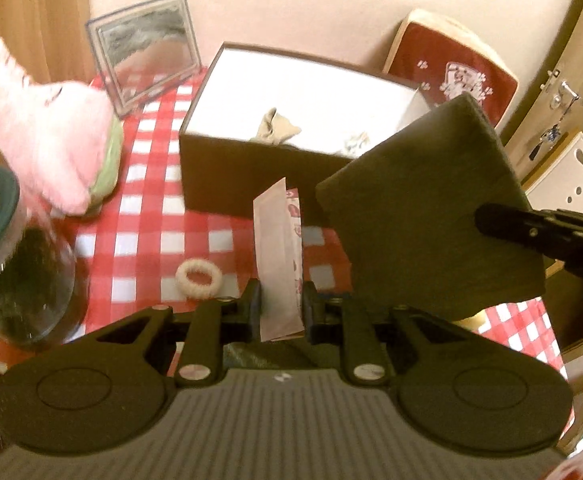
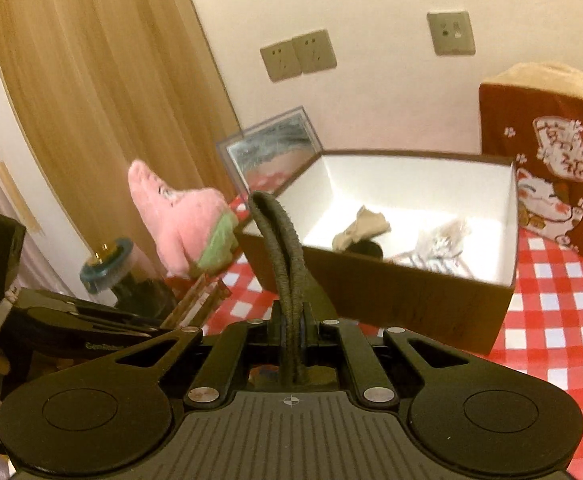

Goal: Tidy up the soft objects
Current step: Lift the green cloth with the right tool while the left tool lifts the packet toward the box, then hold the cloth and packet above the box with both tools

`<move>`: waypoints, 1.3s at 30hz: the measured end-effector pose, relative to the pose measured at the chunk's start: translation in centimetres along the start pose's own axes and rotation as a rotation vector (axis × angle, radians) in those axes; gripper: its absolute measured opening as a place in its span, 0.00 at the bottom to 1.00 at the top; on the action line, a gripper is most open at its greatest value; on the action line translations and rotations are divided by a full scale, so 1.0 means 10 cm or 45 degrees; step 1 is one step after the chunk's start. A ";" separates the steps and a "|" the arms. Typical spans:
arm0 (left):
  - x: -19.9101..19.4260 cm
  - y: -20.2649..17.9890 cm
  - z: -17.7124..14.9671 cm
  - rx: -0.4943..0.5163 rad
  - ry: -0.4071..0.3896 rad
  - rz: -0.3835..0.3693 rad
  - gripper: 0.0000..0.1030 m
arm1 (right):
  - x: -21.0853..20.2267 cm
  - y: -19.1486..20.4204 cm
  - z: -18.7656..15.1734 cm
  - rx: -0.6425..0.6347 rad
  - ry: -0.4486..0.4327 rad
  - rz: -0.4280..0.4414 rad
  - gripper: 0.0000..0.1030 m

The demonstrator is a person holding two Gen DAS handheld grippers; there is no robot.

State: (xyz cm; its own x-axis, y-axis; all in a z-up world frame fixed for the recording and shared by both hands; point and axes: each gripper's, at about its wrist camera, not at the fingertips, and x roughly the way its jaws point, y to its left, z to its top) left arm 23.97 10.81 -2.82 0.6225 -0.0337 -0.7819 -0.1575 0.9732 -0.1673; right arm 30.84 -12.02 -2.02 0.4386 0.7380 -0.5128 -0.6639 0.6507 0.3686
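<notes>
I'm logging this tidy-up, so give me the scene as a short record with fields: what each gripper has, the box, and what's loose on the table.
left gripper: shut on a flat pink packet
right gripper: shut on a folded dark grey cloth
box: open, white inside, holds a beige cloth and a pale crumpled item
loose on table: white hair scrunchie, pink plush toy
tablecloth: red-and-white check
</notes>
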 end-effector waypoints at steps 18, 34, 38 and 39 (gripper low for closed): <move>0.04 -0.21 0.75 0.103 -0.139 -0.026 0.19 | -0.39 -0.32 0.85 -0.001 -0.218 -0.067 0.06; 0.47 -0.26 1.34 0.153 -0.133 0.011 0.19 | -0.03 -0.75 1.21 -0.004 -0.217 -0.231 0.06; 0.61 -0.24 1.41 0.153 -0.106 0.023 0.19 | 0.09 -0.86 1.23 0.026 -0.195 -0.276 0.06; 0.65 -0.24 1.43 0.153 -0.098 0.026 0.19 | 0.13 -0.88 1.23 0.035 -0.189 -0.287 0.06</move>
State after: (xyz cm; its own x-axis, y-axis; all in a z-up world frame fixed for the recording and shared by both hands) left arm 39.36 11.51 1.03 0.6778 -0.0007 -0.7352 -0.0806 0.9939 -0.0752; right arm 44.71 -14.64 3.58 0.6588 0.5907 -0.4660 -0.5237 0.8047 0.2797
